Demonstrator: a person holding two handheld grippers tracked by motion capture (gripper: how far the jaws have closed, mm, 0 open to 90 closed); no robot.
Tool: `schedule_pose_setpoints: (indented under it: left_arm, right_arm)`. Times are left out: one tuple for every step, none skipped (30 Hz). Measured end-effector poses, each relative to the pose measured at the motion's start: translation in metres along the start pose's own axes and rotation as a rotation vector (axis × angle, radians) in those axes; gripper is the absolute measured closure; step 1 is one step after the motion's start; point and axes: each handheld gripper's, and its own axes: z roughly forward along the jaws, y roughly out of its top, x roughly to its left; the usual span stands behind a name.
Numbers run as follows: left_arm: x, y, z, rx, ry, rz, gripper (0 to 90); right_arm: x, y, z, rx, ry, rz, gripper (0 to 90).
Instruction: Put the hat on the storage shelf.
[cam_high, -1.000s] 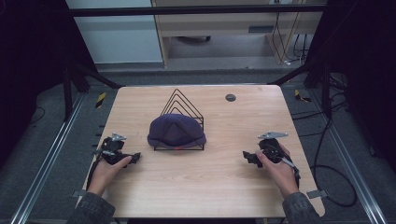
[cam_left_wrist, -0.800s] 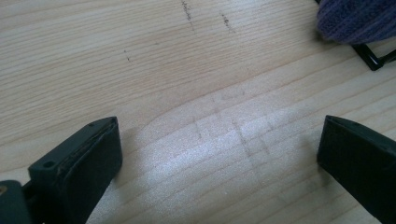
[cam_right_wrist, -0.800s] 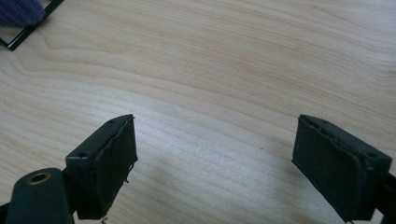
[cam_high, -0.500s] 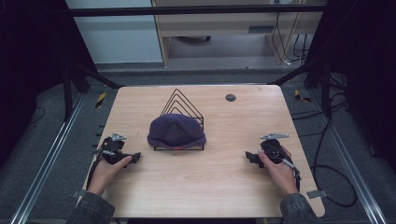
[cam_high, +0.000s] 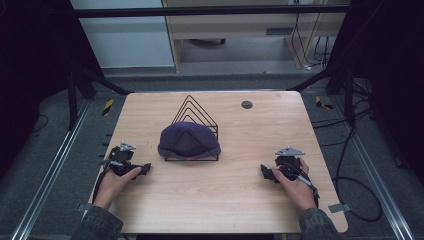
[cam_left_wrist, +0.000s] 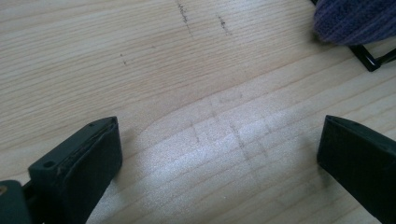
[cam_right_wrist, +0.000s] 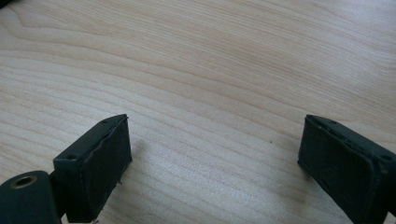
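Bench: light wooden bench (cam_high: 220, 200).
Centre frame: dark purple knitted cap (cam_high: 189, 140) over black wire rack (cam_high: 196, 107).
Left tool (cam_high: 131, 170): lower left, jaws apart, empty.
Right tool (cam_high: 270, 173): lower right, jaws apart, empty.

dark purple ribbed hat (cam_high: 189, 140)

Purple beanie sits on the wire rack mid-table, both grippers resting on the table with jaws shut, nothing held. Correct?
One thing is off: the jaws are open, not shut. In the left gripper view and the right gripper view each pair stands wide apart over bare wood. Otherwise right: the beanie sits on the wire rack, left gripper and right gripper holding nothing.
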Motion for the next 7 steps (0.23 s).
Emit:
schedule_pose_setpoints:
  left_arm:
    - [-0.0002, -0.0001, -0.0002, 0.001, -0.001, 0.002, 0.0]
    - [-0.0004, -0.0003, -0.0002, 0.0, -0.002, 0.002, 0.0]
    - [-0.0004, -0.0005, -0.0006, 0.003, -0.004, 0.006, 0.0]
    - [-0.0006, -0.0007, -0.0009, 0.004, -0.005, 0.008, 0.0]
    - [-0.0008, -0.0008, -0.001, 0.004, -0.005, 0.008, 0.0]
    - [-0.0007, -0.0007, -0.001, 0.005, -0.005, 0.007, 0.0]
    - [-0.0006, -0.0005, -0.0009, 0.006, -0.006, 0.009, 0.0]
  right_arm:
    - [0.0009, -0.0006, -0.0007, 0.001, -0.001, 0.001, 9.4]
    - [0.0015, -0.0009, -0.0011, 0.002, -0.001, 0.002, 9.4]
    - [0.0018, -0.001, -0.0014, 0.003, 0.0, 0.003, 9.4]
    - [0.0018, -0.001, -0.0014, 0.003, 0.0, 0.002, 9.4]
    - [0.0019, -0.001, -0.0015, 0.002, 0.002, 0.004, 9.4]
    - [0.0018, -0.001, -0.0015, 0.003, 0.001, 0.002, 9.4]
    - [0.0019, -0.001, -0.0015, 0.002, 0.002, 0.004, 9.4]
